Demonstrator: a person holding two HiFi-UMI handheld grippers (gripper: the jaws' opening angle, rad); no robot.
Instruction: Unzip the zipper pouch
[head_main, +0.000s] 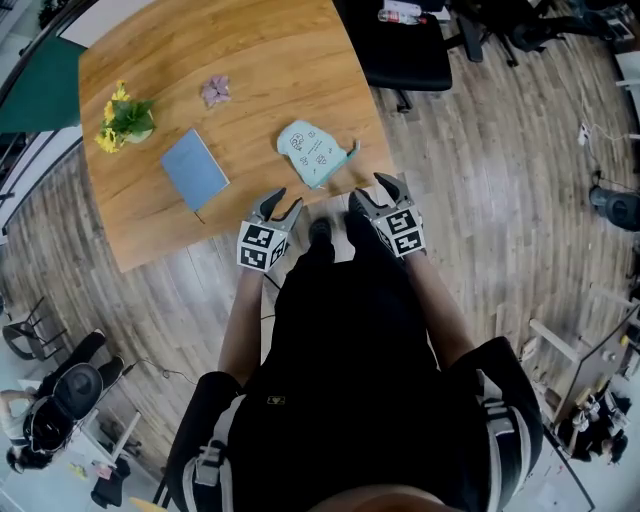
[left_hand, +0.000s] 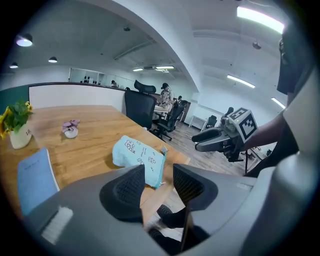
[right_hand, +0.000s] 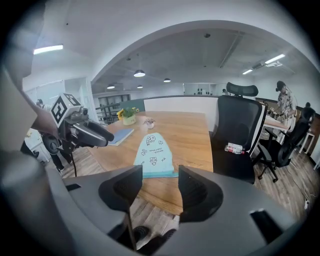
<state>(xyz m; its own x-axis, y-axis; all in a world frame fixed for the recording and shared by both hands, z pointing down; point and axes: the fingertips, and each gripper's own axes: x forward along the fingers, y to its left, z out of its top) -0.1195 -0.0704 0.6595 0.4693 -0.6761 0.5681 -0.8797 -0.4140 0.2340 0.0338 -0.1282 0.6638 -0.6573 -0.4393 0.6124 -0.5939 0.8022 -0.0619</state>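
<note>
A light teal zipper pouch (head_main: 313, 150) with small cartoon prints lies flat near the front edge of the wooden table (head_main: 280, 60). Its darker zipper edge faces me. It also shows in the left gripper view as the pouch (left_hand: 137, 155) and in the right gripper view as the pouch (right_hand: 155, 155). My left gripper (head_main: 287, 200) hangs just short of the table edge, left of the pouch, open and empty. My right gripper (head_main: 372, 190) is level with it to the right, also open and empty. Neither touches the pouch. Each gripper sees the other: right gripper (left_hand: 197, 141), left gripper (right_hand: 107, 140).
A blue notebook (head_main: 195, 168) lies left of the pouch, with a potted yellow flower (head_main: 125, 118) and a small pink ornament (head_main: 215, 90) farther back. A black office chair (head_main: 405, 45) stands at the table's right side. Wood floor and my shoes are below the grippers.
</note>
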